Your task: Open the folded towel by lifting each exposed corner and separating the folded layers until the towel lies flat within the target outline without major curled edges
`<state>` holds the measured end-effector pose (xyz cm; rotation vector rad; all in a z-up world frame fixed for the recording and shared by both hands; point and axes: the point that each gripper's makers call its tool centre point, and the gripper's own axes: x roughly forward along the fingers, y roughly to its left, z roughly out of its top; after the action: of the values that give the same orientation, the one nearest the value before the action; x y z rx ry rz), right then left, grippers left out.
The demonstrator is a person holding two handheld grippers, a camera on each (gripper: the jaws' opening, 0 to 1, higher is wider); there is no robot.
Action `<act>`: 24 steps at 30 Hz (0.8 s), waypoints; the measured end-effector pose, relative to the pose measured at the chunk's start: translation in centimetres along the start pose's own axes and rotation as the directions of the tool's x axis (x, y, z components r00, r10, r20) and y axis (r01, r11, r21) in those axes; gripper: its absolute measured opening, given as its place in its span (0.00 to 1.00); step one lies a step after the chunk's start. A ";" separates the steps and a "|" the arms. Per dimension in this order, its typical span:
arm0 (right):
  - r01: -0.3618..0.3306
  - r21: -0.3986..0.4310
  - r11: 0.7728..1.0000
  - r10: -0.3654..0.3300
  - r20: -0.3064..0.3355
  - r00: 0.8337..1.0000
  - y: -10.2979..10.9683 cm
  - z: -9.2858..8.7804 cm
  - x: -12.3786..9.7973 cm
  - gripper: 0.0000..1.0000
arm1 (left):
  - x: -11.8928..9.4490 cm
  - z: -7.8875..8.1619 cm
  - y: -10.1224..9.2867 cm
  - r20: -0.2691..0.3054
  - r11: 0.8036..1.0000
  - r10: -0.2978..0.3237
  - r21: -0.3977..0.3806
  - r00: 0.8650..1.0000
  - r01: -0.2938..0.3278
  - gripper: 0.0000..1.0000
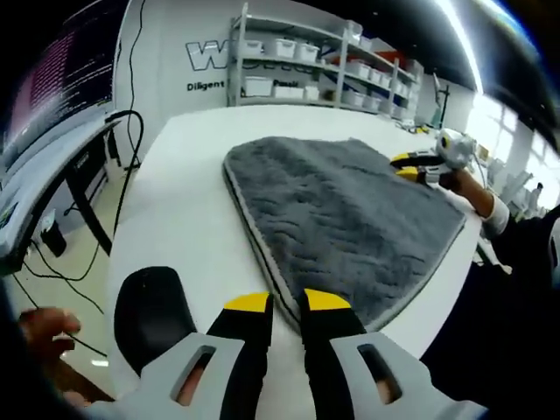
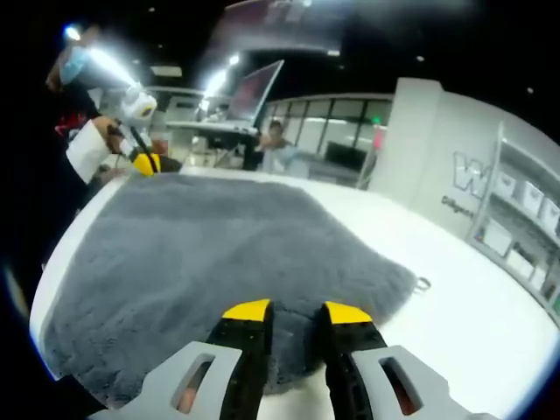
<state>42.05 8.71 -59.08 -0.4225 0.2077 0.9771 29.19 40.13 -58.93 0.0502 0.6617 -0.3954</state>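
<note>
A grey fluffy towel (image 1: 341, 219) lies spread out on the white table (image 1: 184, 210). In the left gripper view my left gripper (image 1: 287, 302) hovers at the towel's near edge, jaws slightly apart, one fingertip (image 1: 325, 300) over the pile and the other over bare table. In the right gripper view my right gripper (image 2: 297, 312) stands open just above the towel (image 2: 219, 254) near its edge, nothing between the jaws. Each gripper appears in the other's view at the far side of the towel: the right gripper (image 1: 409, 166) and the left gripper (image 2: 144, 162), each in a hand.
A black rounded object (image 1: 153, 315) lies on the table left of my left jaws. Shelves with white bins (image 1: 297, 61) stand behind the table and a desk with cables (image 1: 79, 175) to its left. A seated person (image 2: 276, 144) is in the background. A small loop (image 2: 423, 283) sticks out at one towel corner.
</note>
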 end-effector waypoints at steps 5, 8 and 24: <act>0.000 0.000 1.000 0.000 0.000 1.000 0.0 0.0 0.0 0.19 | 0.1 0.0 -0.1 -0.008 1.000 0.006 0.016 1.000 -0.006 0.12; -0.001 0.003 1.000 0.001 0.001 1.000 0.0 0.0 0.0 0.19 | -0.2 0.0 -0.2 -0.006 1.000 0.004 0.013 1.000 -0.004 0.11; -0.002 0.007 1.000 0.002 0.001 1.000 -0.1 -0.1 0.0 0.19 | 0.0 -0.4 -1.0 -0.033 0.999 -0.002 0.041 0.999 0.003 0.11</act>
<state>42.10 8.65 -59.13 -0.4152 0.2111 0.9786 28.57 39.32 -59.14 0.0954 0.6862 -0.4114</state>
